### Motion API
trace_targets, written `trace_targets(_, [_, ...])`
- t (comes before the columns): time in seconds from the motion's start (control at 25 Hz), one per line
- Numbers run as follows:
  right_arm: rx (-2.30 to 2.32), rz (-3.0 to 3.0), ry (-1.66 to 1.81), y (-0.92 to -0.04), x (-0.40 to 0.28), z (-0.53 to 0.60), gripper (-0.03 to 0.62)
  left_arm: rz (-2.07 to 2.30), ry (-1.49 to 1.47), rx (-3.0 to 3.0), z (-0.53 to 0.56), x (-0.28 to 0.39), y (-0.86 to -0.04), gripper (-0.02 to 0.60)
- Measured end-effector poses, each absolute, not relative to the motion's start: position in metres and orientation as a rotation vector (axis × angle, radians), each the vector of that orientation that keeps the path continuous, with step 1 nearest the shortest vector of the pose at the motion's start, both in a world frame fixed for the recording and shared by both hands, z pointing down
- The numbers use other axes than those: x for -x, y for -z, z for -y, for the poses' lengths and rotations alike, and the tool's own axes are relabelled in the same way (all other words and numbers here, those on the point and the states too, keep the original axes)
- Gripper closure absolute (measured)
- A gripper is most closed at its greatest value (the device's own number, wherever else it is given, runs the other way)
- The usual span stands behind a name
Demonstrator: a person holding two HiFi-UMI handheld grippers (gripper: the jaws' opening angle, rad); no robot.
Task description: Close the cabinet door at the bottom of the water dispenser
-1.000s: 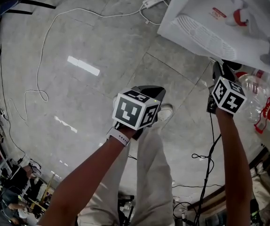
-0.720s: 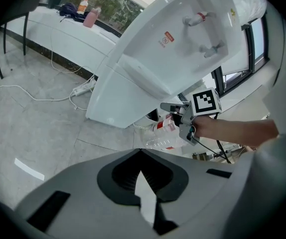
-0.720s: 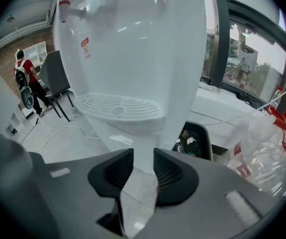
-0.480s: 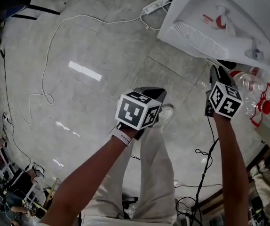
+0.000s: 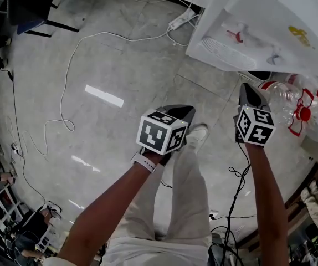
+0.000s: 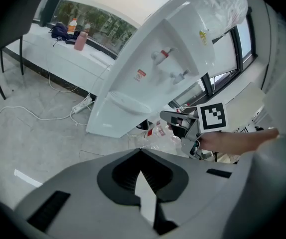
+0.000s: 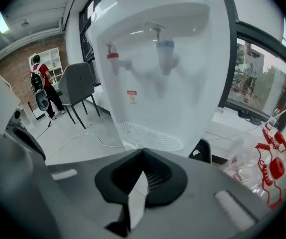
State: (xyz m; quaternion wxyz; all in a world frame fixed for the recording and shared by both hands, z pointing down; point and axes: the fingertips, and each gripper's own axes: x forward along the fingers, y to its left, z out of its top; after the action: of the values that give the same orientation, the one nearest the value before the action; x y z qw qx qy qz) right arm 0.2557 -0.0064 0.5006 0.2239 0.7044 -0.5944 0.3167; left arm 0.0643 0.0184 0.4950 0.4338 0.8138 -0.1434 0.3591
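Note:
The white water dispenser (image 5: 258,32) stands at the upper right of the head view, seen from above. Its red tap (image 7: 113,56), blue tap (image 7: 165,46) and drip tray (image 7: 150,136) face the right gripper view. The bottom cabinet door is hidden in every view. My left gripper (image 5: 184,112) hangs over the floor, left of the dispenser, shut and empty, its tips meeting (image 6: 141,151). My right gripper (image 5: 247,93) sits just below the dispenser's front. Its jaws are closing and the tips (image 7: 143,151) meet with nothing between them.
Clear plastic bottles with red handles (image 5: 297,107) lie right of the right gripper. A white power strip and cable (image 5: 181,18) run across the floor left of the dispenser. My legs and a shoe (image 5: 195,134) are below the grippers. A grey chair (image 7: 80,91) and a person (image 7: 43,83) are farther off.
Both hands have lifted toward the head camera. The right gripper has drifted slightly left, away from the dispenser front, and the dispenser sits higher in the head view.

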Motion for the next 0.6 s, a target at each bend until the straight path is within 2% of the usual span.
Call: trace_targets(0.6, [-1.927, 1.728, -0.884, -0.410, -0.194, 0.001, 0.583, 0.392, -0.826, -2.053, -0.006, -0.008, -0.411, 0.575])
